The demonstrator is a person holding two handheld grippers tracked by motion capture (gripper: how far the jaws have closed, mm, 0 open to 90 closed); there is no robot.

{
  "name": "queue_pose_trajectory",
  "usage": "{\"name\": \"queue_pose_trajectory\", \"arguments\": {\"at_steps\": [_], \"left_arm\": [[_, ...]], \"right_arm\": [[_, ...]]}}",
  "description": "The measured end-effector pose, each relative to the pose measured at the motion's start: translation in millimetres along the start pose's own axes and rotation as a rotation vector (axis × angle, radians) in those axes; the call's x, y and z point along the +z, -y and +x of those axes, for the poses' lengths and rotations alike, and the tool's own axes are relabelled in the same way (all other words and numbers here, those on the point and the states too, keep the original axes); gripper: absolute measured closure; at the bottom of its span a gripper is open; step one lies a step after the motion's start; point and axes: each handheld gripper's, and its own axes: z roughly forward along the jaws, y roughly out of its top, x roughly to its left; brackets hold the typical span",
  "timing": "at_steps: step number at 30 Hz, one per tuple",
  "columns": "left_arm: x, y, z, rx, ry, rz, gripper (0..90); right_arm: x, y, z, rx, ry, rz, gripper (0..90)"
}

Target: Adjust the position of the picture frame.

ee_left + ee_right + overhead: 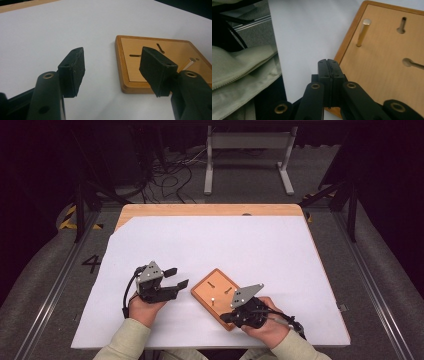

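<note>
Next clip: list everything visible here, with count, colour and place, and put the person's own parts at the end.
Square wooden board with keyhole slots: one, orange-brown, near edge of the white sheet, between the two tools.
Upright brass-coloured metal pin: one, standing in the board near its corner; its shadow falls across the wood.
Keyhole slots: two in the right gripper view, dark, cut into the board's face.
White sheet: one, covering most of the tabletop.
Wooden tabletop: one, light brown strip showing at the far edge.
Grey metal stand: one, on the floor beyond the table.
Black cables: a tangle, on the floor beside the stand.
Left tool: black, open, left of the board.
Right tool: black, shut, empty, over the board's near edge.
Sleeves: two, pale green, bottom edge.
</note>
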Motion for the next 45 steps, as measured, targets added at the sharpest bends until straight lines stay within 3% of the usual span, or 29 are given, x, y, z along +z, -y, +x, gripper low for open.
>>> {"name": "queue_pose_trajectory", "arguments": {"at_steps": [9, 13, 22, 26, 38, 45], "left_arm": [[0.3, 0.5, 1.0, -0.002, -0.001, 0.002, 36.5], [0.9, 0.9, 1.4, -0.008, 0.000, 0.000, 36.0], [1.2, 1.8, 2.0, -0.008, 0.003, 0.002, 35.2], [0.8, 1.8, 2.3, -0.008, 0.003, 0.001, 34.9], [1.9, 1.8, 2.3, -0.010, 0.006, 0.004, 34.9], [2.4, 1.4, 1.9, -0.013, 0.008, 0.006, 34.9]], "right_arm": [[13.3, 3.2, 9.0, -0.012, -0.043, 0.033, 90.0], [20.9, 6.2, 10.0, -0.028, -0.028, 0.066, 90.0], [21.9, 6.5, 8.9, -0.012, -0.039, 0.069, 90.0], [20.4, 10.4, 2.3, -0.015, 0.034, 0.097, 90.0], [0.5, 26.2, -30.4, 0.069, 0.126, 0.075, 90.0], [-12.0, 36.1, -46.7, 0.095, 0.228, 0.077, 90.0]]}}
